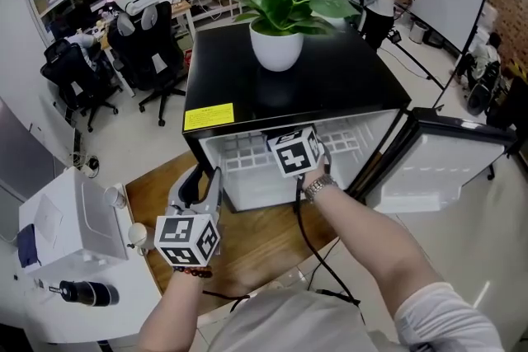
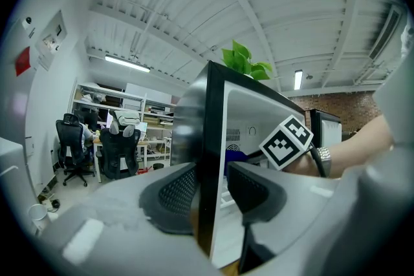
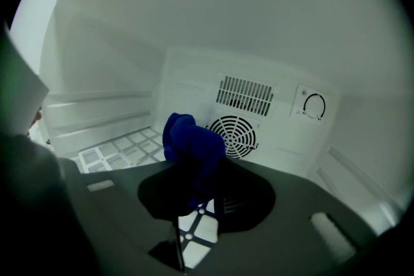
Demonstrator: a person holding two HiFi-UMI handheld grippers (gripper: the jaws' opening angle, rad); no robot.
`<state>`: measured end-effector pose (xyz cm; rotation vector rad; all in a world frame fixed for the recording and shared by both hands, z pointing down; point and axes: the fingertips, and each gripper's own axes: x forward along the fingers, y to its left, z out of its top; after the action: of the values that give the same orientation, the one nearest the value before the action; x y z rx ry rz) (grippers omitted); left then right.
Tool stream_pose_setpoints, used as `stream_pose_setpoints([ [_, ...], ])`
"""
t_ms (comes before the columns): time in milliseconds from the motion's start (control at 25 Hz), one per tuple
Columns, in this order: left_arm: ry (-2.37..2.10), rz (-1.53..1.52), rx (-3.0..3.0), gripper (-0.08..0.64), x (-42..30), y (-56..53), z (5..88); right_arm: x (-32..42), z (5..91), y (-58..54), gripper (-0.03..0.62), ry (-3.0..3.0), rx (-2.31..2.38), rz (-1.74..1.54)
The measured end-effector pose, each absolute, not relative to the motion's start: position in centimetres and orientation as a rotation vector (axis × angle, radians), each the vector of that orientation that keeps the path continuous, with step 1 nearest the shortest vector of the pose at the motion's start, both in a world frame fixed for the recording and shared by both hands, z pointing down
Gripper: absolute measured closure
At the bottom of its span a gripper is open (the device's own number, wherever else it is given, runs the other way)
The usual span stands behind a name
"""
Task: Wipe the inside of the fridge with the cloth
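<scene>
Cloth: blue cloth [image 3: 191, 152], bunched up inside the fridge [image 1: 346, 86], near its back wall.
Right jaws: the right gripper [image 3: 197, 187] is clenched on the cloth's lower end; the rest bulges out past the jaw tips.
Cloth direction: its longer side runs out from the jaws toward the back of the fridge, free end uppermost in the right gripper view.
Behind the cloth: a round fan grille [image 3: 234, 136] on the fridge's back wall, partly covered by the cloth; a slotted vent above it and a dial [image 3: 314, 105] to its right.
Below the cloth: a white wire shelf [image 3: 119, 148] across the fridge's floor, on the left side.
Left jaws: the left gripper [image 2: 210, 184] straddles the front edge of the fridge's left wall, one pad on each face, grasping it.
Door: the fridge door [image 1: 437, 161] hangs wide open at the fridge's right.
On top of the fridge: a leafy plant [image 1: 280, 0] in a white pot [image 1: 276, 45].
In the way: nothing shows between cloth and back wall.
</scene>
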<state>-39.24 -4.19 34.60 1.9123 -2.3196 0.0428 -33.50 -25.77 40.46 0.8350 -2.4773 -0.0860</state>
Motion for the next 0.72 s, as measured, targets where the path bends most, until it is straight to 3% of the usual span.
stream_pose_setpoints([
  [720, -2.349, 0.036, 1.867, 0.414, -39.3, -4.2, 34.7, -26.2, 40.7, -31.1, 0.488, -2.397, 1.008, -0.063],
])
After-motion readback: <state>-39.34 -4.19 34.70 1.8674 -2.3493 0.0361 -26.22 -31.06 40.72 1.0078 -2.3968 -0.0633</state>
